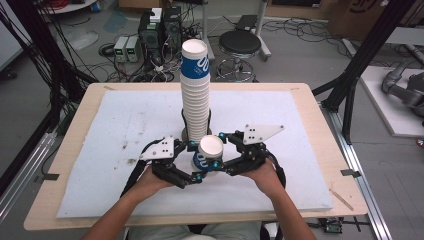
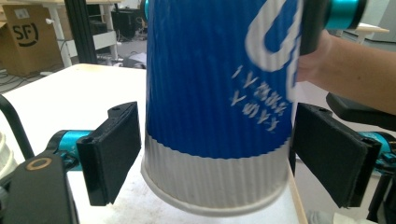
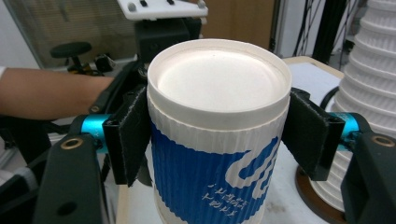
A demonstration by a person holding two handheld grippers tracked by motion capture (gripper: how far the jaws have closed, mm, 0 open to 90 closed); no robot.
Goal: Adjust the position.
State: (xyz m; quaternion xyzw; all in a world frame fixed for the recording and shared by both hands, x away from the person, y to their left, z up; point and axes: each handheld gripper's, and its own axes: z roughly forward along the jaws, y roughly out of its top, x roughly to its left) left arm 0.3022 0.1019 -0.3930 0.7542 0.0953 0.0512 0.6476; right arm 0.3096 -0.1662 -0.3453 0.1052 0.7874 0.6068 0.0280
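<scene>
A blue and white ribbed paper cup [image 1: 209, 152] is upside down, its bottom facing up, just in front of a tall stack of like cups [image 1: 195, 90]. My right gripper [image 1: 218, 150] is shut on it: in the right gripper view both pads press the cup [image 3: 217, 154] just under its upturned bottom, with the gripper [image 3: 217, 140] level. My left gripper [image 1: 195, 160] is open around the cup's lower part. In the left gripper view the cup [image 2: 219, 93] leans slightly between the jaws [image 2: 219, 156], and a gap shows beside the left pad [image 2: 114, 154].
A white mat [image 1: 125, 125] covers the wooden table [image 1: 325, 150]. The stack [image 3: 373, 93] stands on a round brown base [image 3: 322, 196] close to my right gripper's right finger. Beyond the table's far edge are a stool [image 1: 240, 45] and electronics boxes [image 1: 150, 35].
</scene>
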